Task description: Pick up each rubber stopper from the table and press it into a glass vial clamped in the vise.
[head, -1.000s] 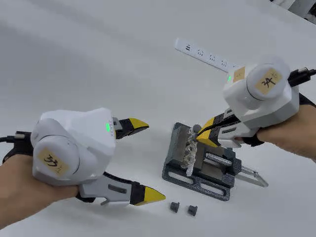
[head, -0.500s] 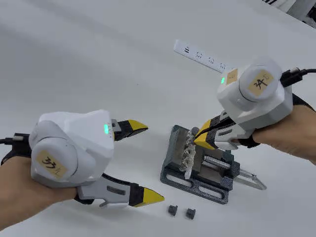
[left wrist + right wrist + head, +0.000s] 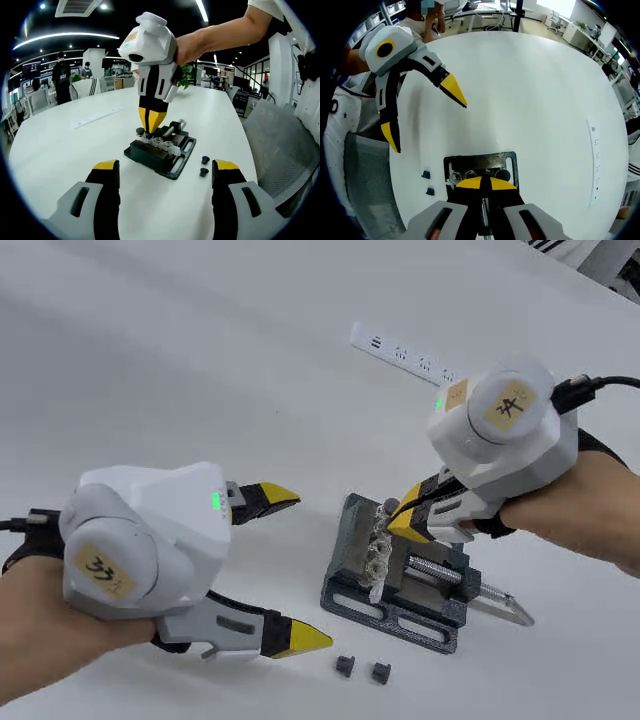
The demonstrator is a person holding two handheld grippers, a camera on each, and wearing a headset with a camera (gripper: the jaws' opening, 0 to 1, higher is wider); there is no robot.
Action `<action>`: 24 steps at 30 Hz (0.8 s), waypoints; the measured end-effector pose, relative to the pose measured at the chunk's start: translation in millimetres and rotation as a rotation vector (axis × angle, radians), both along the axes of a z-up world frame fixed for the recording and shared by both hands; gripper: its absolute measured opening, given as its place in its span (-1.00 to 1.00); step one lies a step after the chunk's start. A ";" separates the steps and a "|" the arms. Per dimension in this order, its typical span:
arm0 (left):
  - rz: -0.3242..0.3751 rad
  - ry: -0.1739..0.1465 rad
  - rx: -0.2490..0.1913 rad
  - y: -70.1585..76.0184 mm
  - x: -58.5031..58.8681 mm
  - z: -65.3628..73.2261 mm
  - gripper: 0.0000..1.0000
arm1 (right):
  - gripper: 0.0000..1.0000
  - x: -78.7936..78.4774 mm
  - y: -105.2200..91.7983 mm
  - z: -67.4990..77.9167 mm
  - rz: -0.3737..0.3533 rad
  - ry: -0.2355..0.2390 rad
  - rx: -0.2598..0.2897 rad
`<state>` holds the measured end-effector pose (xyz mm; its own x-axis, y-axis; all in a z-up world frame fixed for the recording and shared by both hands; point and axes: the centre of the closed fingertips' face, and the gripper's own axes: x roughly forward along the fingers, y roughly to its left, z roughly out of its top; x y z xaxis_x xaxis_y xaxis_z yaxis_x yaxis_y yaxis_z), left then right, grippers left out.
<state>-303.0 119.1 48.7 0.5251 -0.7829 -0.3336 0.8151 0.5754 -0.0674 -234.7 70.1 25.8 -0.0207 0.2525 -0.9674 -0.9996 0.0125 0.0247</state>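
Left tool: we see the left tool (image 3: 316, 569) at the near left of the head view. Its two yellow-tipped jaws are spread wide with nothing between them. It hovers over the worktop (image 3: 190, 360), apart from the vise.
Right tool: the right tool (image 3: 398, 528) comes in from the right with its jaws drawn together, tip against tip. The tips point down at the far end of the vise.
Vise: the dark vise (image 3: 395, 615) stands on the worktop between the two tools, with its screw handle reaching out to the right.
Glass vials: a short row of clear glass vials (image 3: 377, 558) sits clamped between the vise's jaws.
Seated stopper: one dark seated stopper (image 3: 391, 507) is on the vial at the far end of the row. In the left gripper view the right tool's tips are just above it, and we cannot tell whether they touch it.
Loose stoppers: two small dark loose stoppers (image 3: 346, 665) lie on the worktop just in front of the vise. They are side by side and not touching.
Power strip: a white power strip (image 3: 412, 353) lies flat on the worktop, well beyond the vise.
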 end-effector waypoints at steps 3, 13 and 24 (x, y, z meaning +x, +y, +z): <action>0.003 -0.003 -0.003 -0.5 0.3 1.5 0.48 | -1.00 1.0 0.4 -0.4 -0.003 0.006 -0.002; 0.004 -0.006 -0.007 -1.7 0.2 3.5 0.47 | -1.00 1.1 2.9 -0.5 -0.016 0.037 -0.004; 0.007 -0.007 -0.007 0.0 1.9 3.8 0.47 | -1.00 -0.3 2.8 -0.4 0.016 0.065 -0.065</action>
